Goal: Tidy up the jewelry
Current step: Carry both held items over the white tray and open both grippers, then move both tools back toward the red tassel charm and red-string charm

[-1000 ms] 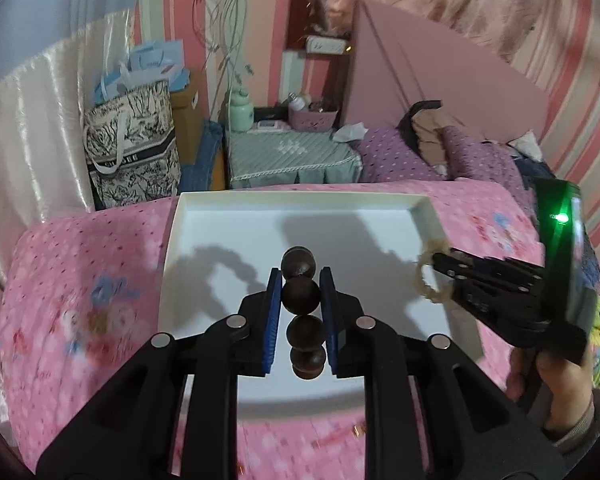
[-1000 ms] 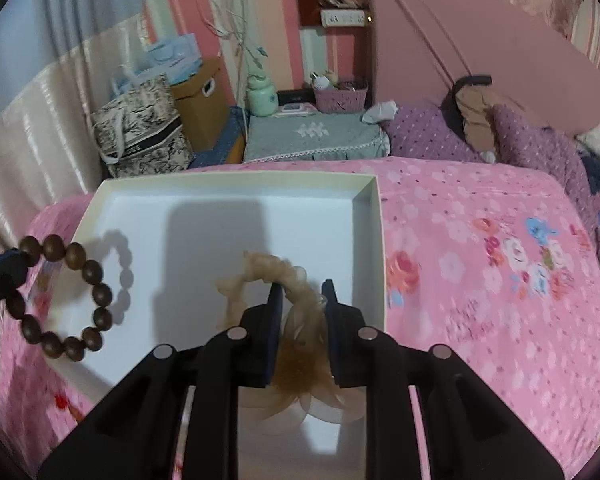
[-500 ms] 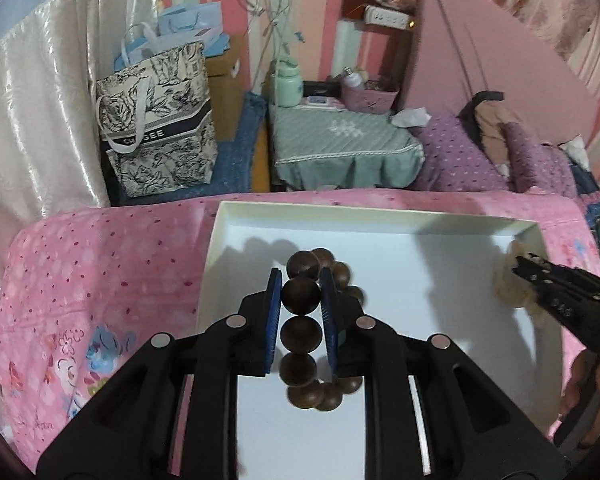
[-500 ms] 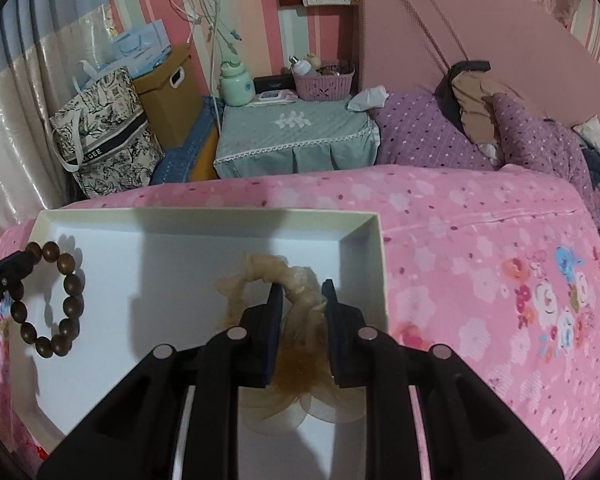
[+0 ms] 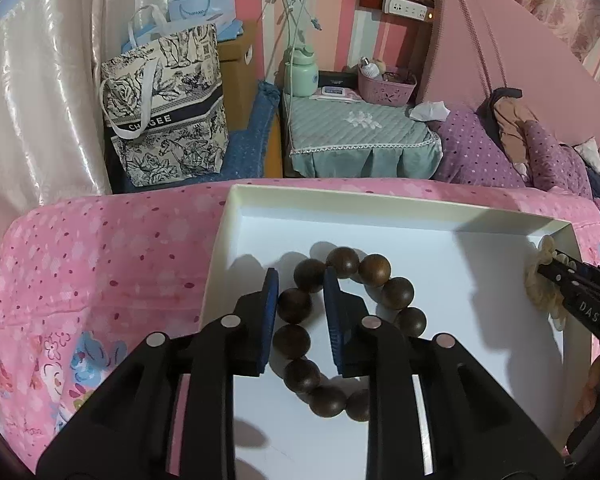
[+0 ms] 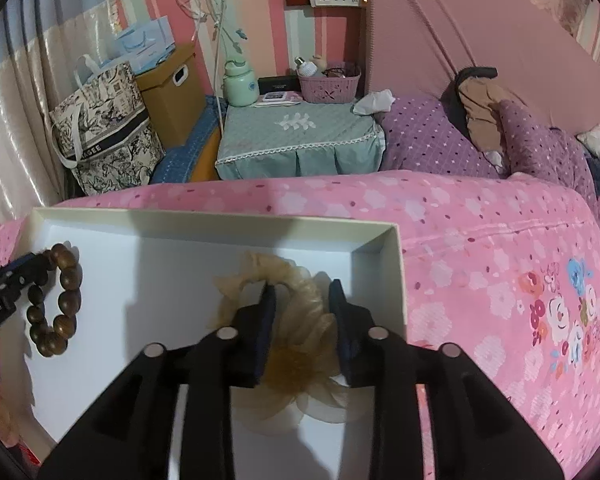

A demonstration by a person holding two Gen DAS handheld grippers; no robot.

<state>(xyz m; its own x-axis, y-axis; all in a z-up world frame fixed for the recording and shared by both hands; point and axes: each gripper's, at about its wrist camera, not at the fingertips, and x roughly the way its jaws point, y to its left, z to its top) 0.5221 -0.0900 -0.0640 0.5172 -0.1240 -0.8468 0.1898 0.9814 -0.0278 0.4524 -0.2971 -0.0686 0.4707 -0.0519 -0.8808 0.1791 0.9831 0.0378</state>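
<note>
A white shallow box [image 5: 388,208] [image 6: 204,220] lies on the pink bedspread. A dark wooden bead bracelet [image 5: 396,292] [image 6: 70,280] lies flat in the box's left part. My left gripper [image 5: 300,284] has its jaws parted around one side of the bracelet, with gaps beside the beads. A beige flower hair tie [image 6: 300,344] [image 5: 540,280] lies in the box's right part. My right gripper [image 6: 302,292] straddles the hair tie with its jaws parted.
Beyond the bed stand a printed tote bag [image 5: 164,108], a cardboard box [image 6: 172,92], a green-covered nightstand [image 5: 356,132] with a mint bottle and pink basket, and purple pillows [image 6: 460,140]. The pink headboard [image 5: 520,48] rises at the right.
Both grippers have lowered into the box and their jaws have opened. The bracelet, held upright before, now lies flat. The hair tie now rests on the box floor.
</note>
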